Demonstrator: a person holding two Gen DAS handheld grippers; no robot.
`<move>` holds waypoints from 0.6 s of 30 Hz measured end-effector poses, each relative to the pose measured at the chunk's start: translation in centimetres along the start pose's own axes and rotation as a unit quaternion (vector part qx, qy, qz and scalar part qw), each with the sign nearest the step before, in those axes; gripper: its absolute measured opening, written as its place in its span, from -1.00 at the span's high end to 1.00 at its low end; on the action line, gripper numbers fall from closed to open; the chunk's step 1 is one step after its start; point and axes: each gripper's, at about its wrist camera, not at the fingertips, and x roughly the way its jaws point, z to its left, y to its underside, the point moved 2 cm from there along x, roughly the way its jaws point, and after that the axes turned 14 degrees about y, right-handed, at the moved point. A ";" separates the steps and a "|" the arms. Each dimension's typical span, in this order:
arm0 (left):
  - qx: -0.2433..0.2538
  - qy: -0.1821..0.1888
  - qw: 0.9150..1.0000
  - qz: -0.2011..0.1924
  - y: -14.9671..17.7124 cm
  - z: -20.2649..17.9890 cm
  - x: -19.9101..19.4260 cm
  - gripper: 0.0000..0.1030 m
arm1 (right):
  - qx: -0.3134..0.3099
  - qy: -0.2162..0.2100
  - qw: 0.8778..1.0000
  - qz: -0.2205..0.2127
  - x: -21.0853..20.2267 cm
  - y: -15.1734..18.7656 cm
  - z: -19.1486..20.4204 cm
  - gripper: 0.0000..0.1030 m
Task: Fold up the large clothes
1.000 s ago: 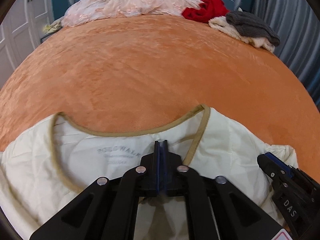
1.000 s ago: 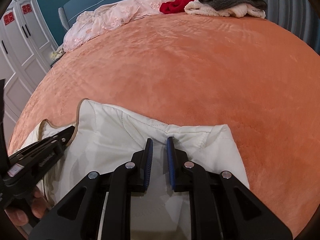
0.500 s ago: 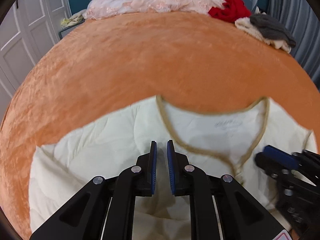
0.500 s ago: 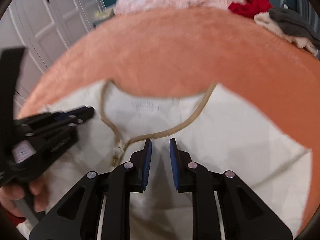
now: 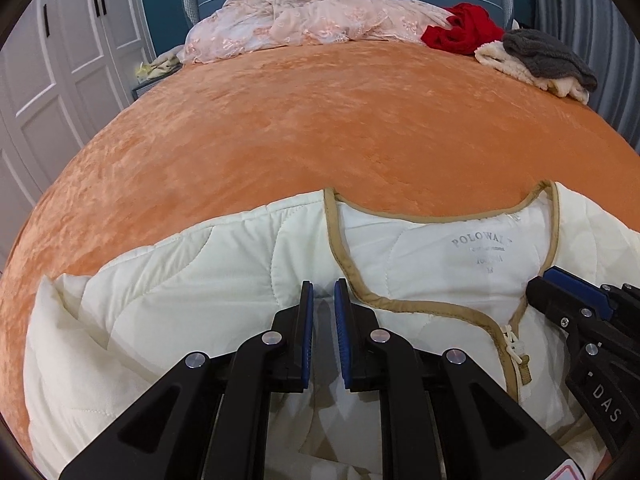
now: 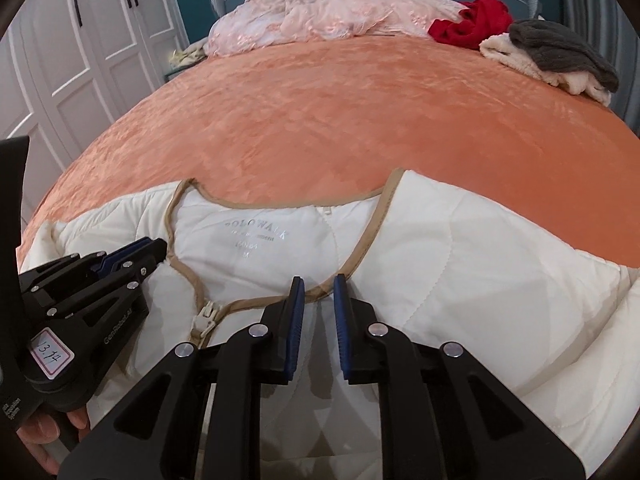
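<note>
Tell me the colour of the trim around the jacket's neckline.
Tan, on a cream quilted jacket; the trim shows best in the left wrist view.

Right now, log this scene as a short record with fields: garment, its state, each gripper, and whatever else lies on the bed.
garment: cream quilted jacket, tan-trimmed collar, printed neck label
state: spread flat, front up, zipper closed, collar toward the headboard
surface: orange bedspread
left gripper: open, over the jacket, holding nothing
right gripper: open, at the collar trim, holding nothing
far end: pink lace bedding, red garment, grey knit on a cream fleece
</note>
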 end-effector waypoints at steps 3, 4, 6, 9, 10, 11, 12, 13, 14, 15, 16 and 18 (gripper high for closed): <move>-0.001 -0.002 1.000 0.003 -0.1 0.1 -0.2 0.72 | 0.000 0.009 1.000 0.003 -0.3 -0.2 -0.1 0.75; -0.004 -0.005 1.000 0.008 -0.2 0.2 -0.6 0.69 | -0.004 0.033 0.999 -0.002 -1.0 -0.2 -0.1 0.74; -0.017 -0.010 1.000 0.018 -0.1 0.4 -2.0 0.63 | 0.010 0.068 0.997 -0.021 -4.1 -0.1 -0.9 0.66; -0.042 0.007 0.999 0.015 1.6 1.0 -7.1 0.31 | 0.079 0.007 0.996 -0.039 -10.7 2.2 -4.4 0.04; -0.040 0.019 0.999 0.011 2.9 1.3 -10.0 0.21 | 0.096 -0.002 0.994 -0.044 -13.0 3.5 -5.9 0.00; -0.040 0.021 0.999 0.012 3.9 1.6 -11.7 0.01 | 0.110 -0.009 0.993 -0.043 -16.0 5.7 -7.8 -0.02; -0.041 0.024 0.999 0.014 5.7 2.2 -14.3 -0.06 | 0.114 -0.011 0.993 -0.036 -17.9 7.4 -9.1 -0.04; -0.045 0.030 0.998 0.017 7.6 3.0 -16.9 -0.15 | 0.118 -0.010 0.993 -0.026 -20.1 9.7 -10.8 -0.05; -0.051 0.034 0.998 0.024 9.3 3.6 -18.7 -0.22 | 0.122 -0.006 0.992 -0.016 -22.4 12.4 -12.6 -0.13; -0.060 0.037 0.997 0.032 11.1 4.4 -20.5 -0.22 | 0.123 -0.002 0.992 -0.008 -24.0 14.4 -13.9 -0.23; -0.080 0.040 0.995 0.040 13.7 5.7 -23.0 -0.23 | 0.123 0.006 0.992 0.005 -26.0 17.2 -15.6 -0.25; -0.112 0.039 0.991 0.055 17.3 7.6 -26.0 -0.24 | 0.124 0.014 0.992 0.032 -29.2 22.0 -18.0 -0.31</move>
